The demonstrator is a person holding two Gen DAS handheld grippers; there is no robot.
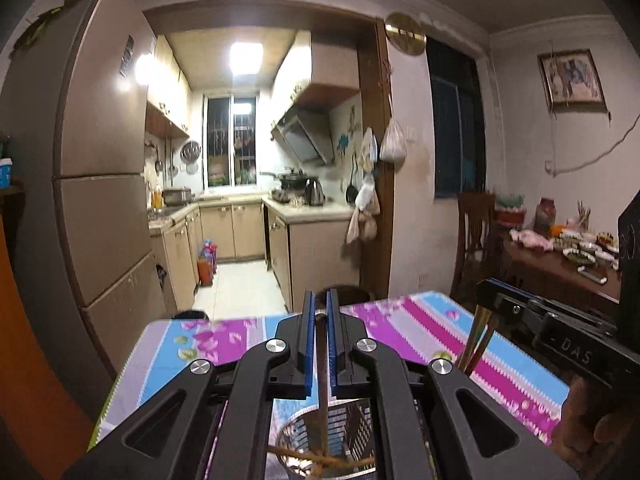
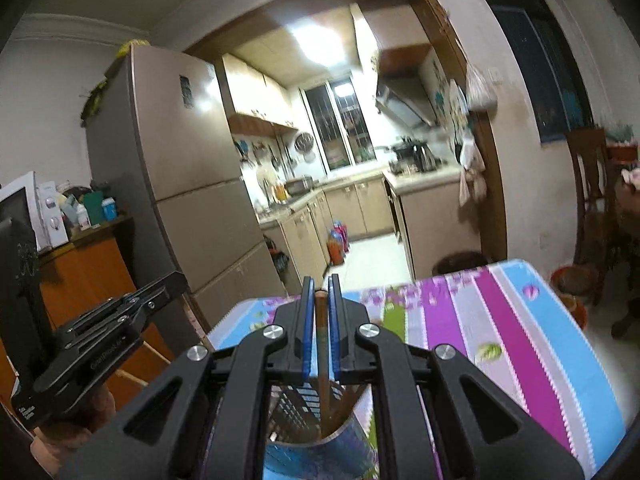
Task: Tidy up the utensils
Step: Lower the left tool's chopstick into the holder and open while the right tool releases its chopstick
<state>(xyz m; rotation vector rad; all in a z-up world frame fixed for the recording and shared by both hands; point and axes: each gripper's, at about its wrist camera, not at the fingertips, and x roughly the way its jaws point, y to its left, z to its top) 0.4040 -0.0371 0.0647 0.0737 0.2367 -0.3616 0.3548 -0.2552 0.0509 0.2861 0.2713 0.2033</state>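
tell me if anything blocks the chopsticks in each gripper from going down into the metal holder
Nothing visible does. The left gripper grips a chopstick whose lower end already hangs in the open mouth of the perforated metal holder. The right gripper holds chopsticks reaching into the same holder.

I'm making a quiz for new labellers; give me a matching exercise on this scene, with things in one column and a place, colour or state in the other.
Things:
1. left gripper
2. holder
3. kettle
4. fridge

Descriptions:
A. on the counter
B. shut on a thin stick
C. tall, grey-brown
D. perforated metal, under the left gripper

Pairs: 1-B, 2-D, 3-A, 4-C
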